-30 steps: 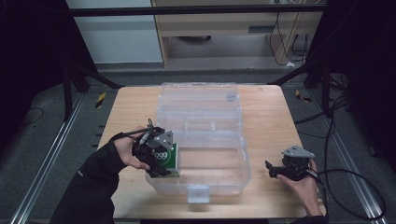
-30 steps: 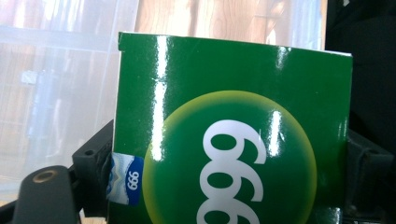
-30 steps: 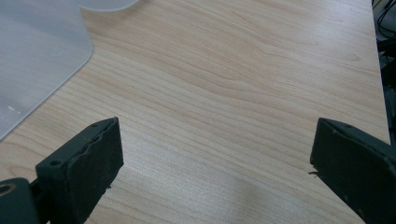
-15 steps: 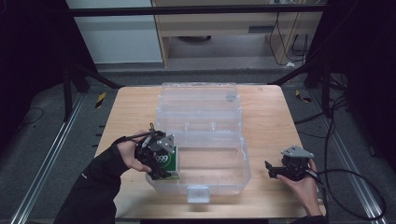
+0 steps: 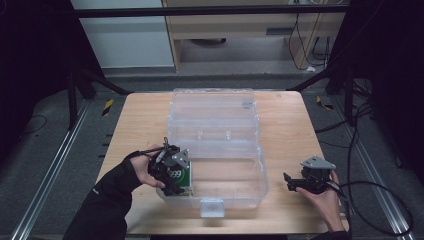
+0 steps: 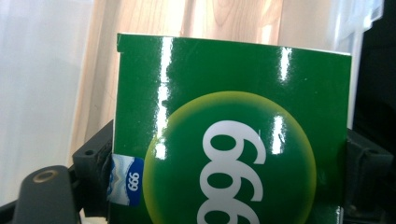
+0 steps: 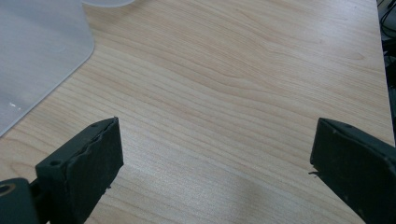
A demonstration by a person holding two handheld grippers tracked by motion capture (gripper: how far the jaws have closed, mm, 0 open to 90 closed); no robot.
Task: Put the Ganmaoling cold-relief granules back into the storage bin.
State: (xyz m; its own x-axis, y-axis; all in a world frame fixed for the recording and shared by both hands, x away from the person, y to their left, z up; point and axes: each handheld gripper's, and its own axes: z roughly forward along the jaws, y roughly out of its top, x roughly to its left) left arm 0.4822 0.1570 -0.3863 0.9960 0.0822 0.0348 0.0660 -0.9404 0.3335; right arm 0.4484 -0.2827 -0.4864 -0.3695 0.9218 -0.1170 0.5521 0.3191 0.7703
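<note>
Here the left gripper [image 5: 175,175], clamped on a green box [image 5: 181,176] marked "999", sits lower than a second ago, with the box now down inside the front left corner of the clear plastic bin [image 5: 250,187]; earlier it was held a little higher at that same corner. The right gripper [image 5: 292,182] has not shifted and rests in the person's hand on the wooden table [image 5: 285,125], just right of the bin. In the left gripper view the black jaws press both side edges of the green box [image 6: 233,140], the bin's pale wall behind it. In the right gripper view the jaws stand wide apart over bare wood, nothing between them. The bin's hinged lid [image 5: 212,107] lies open behind it, and the green box is the only item visible within.
</note>
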